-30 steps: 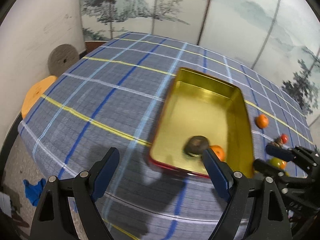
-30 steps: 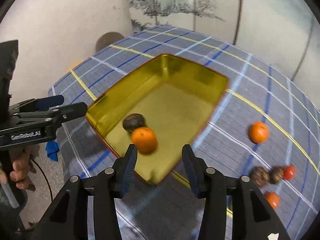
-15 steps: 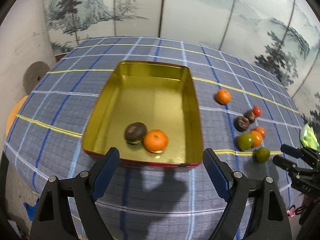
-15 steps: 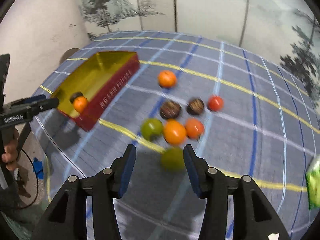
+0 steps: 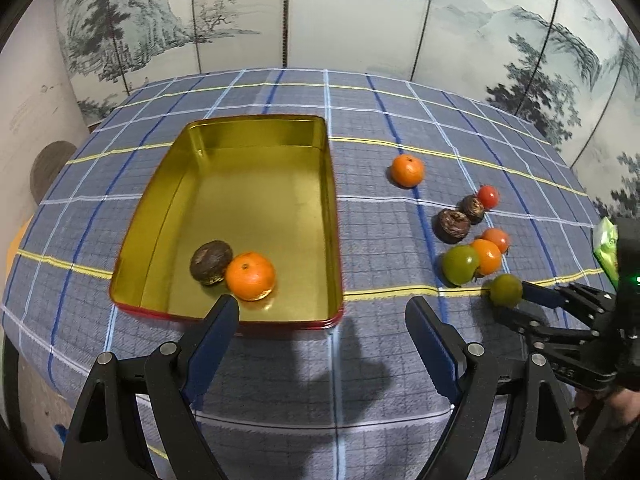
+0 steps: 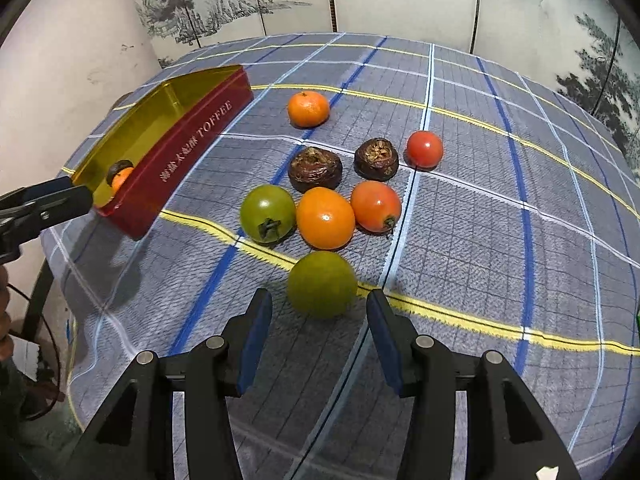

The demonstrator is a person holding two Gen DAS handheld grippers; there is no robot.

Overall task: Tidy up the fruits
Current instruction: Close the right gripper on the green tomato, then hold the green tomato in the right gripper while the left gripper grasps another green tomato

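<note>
A gold tin (image 5: 332, 216) with red outer walls (image 6: 188, 148) holds a dark brown fruit (image 5: 211, 261) and a mandarin (image 5: 250, 275). My left gripper (image 5: 322, 312) hangs open above the cloth, just in front of the tin's near wall, with nothing between its fingers. To the right lies a cluster of loose fruit. Its nearest piece, a round green fruit (image 6: 322, 284), sits at the tips of my right gripper (image 6: 318, 300). The pads stand a little apart from the fruit on both sides. Behind it lie a green tomato (image 6: 267, 214), an orange tomato (image 6: 325, 218) and a red-orange tomato (image 6: 376, 206).
Farther back are two dark brown fruits (image 6: 315, 170) (image 6: 376, 159), a red tomato (image 6: 425, 149) and a lone mandarin (image 6: 308, 109). A green packet (image 5: 606, 248) lies at the table's right edge. A painted folding screen (image 5: 360, 20) stands behind the round, checked table.
My right gripper has left the tin, swung right to the fruit cluster and sunk toward the green fruit. My left gripper has slid right along the tin's near wall.
</note>
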